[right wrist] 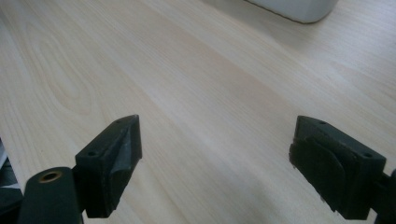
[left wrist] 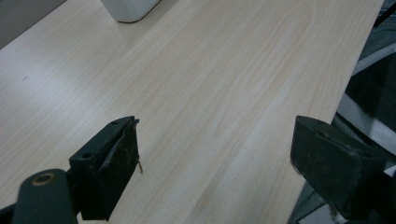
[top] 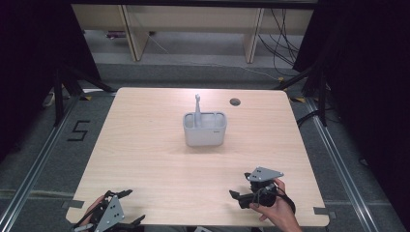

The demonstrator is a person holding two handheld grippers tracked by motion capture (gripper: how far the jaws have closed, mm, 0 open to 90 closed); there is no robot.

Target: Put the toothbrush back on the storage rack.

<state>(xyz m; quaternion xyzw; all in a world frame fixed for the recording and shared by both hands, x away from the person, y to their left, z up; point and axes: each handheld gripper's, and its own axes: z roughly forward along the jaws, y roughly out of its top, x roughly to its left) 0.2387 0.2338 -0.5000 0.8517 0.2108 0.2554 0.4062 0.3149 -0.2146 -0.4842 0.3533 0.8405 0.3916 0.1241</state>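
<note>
A white holder (top: pixel 204 129) with several compartments stands at the middle of the light wooden table (top: pixel 145 150). A white brush-like handle (top: pixel 197 107) sticks upright out of its back left compartment. At the table's near left corner, my left gripper (top: pixel 134 206) is open with nothing between its jaws. My right gripper (top: pixel 240 185) hovers near the front right, held by a hand, open and empty. The left gripper (left wrist: pixel 215 140) has bare tabletop in its gap and the holder's base (left wrist: pixel 128 9) far ahead. The right gripper (right wrist: pixel 217 137) points toward the holder's base (right wrist: pixel 299 8).
A round cable hole (top: pixel 235 102) sits in the table's far right area. The table's edge (left wrist: pixel 345 88) runs just beside my left gripper's outer jaw. Wooden furniture legs (top: pixel 133 34) and cables (top: pixel 283 38) lie on the floor beyond the table.
</note>
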